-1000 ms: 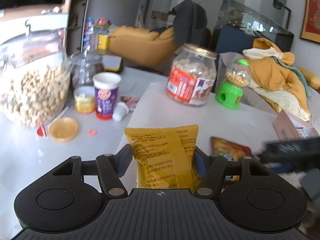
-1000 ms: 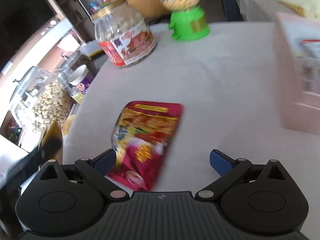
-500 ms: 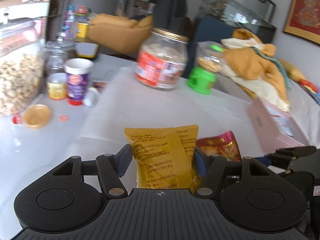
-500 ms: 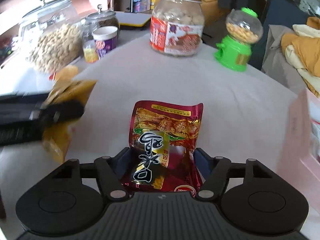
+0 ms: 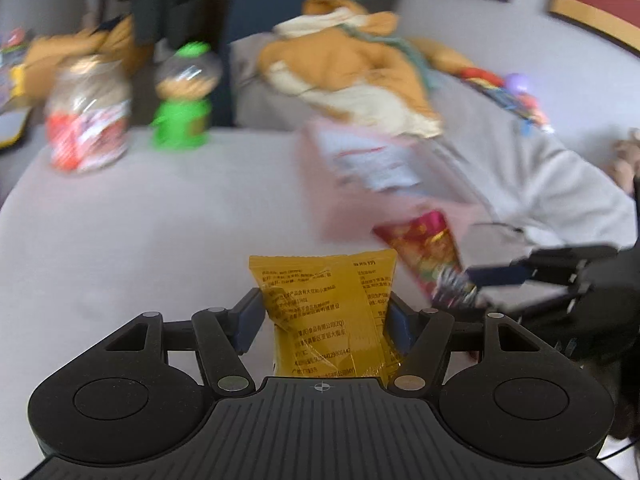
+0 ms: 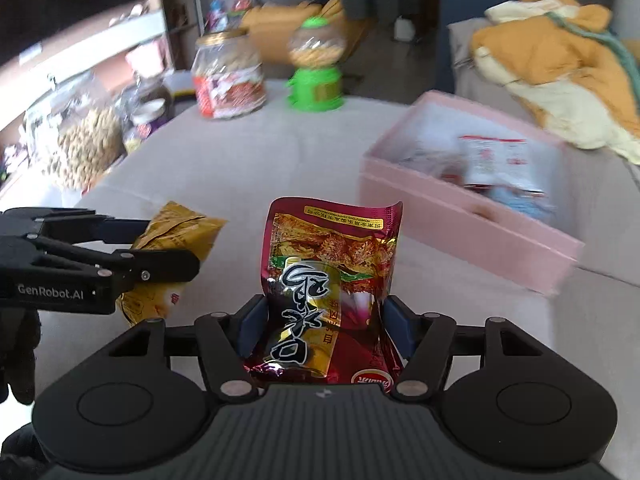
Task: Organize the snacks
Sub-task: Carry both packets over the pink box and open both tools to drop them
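My left gripper (image 5: 323, 314) is clamped on a flat yellow foil snack packet (image 5: 326, 312), pinched across its lower half with the printed top standing free above the pads; my right gripper (image 6: 323, 322), whose jaws have just been closing, now pinches a glossy dark-red foil pouch (image 6: 332, 280) by its sides, upright and lifted off the pale grey tablecloth (image 6: 240, 160); ahead and to the right sits the open pink rectangular box (image 6: 460, 220), already holding a few packets, and I judge both snacks are bound for it; both packs look light, soft and crinkly, the foil likely slippery, so a grip low across the body seems safer than one at a sealed edge; squeezing harder could crush whatever is inside; the red pouch already buckles slightly between my pads.
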`<control>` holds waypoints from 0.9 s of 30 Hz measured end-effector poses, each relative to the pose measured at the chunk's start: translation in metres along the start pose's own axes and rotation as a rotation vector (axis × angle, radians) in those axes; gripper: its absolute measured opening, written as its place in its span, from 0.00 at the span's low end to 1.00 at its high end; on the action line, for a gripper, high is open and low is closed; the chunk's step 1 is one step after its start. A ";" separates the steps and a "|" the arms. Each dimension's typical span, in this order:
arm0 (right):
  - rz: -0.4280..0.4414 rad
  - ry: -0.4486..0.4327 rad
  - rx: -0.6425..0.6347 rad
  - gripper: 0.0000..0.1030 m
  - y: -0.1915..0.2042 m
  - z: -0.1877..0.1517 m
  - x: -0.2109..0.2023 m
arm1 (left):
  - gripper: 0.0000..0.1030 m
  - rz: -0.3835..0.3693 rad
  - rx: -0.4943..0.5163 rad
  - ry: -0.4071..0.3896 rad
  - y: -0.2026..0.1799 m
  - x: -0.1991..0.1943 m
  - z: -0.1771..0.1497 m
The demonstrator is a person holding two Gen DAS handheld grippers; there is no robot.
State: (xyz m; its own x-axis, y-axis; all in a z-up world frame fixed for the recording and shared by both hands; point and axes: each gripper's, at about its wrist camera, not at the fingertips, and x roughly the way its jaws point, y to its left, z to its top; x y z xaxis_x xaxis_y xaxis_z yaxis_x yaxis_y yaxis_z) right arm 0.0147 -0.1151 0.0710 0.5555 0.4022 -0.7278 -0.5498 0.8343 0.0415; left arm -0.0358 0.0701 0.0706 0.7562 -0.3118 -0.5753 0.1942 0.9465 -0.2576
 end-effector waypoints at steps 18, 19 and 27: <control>-0.085 -0.121 0.109 0.62 -0.071 -0.045 -0.043 | 0.68 -0.095 -0.058 -0.102 -0.048 0.140 0.132; -0.090 -0.128 0.113 0.62 -0.075 -0.044 -0.045 | 0.69 -0.106 -0.069 -0.114 -0.044 0.137 0.132; -0.162 -0.198 0.162 0.62 -0.102 0.007 -0.051 | 0.70 -0.176 -0.060 0.043 -0.040 0.172 0.148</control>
State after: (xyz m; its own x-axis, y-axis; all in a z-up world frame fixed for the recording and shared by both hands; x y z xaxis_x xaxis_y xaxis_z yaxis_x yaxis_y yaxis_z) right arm 0.0465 -0.2180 0.1089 0.7473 0.3113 -0.5871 -0.3460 0.9365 0.0561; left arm 0.1792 -0.0086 0.0972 0.6863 -0.4768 -0.5493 0.2830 0.8707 -0.4023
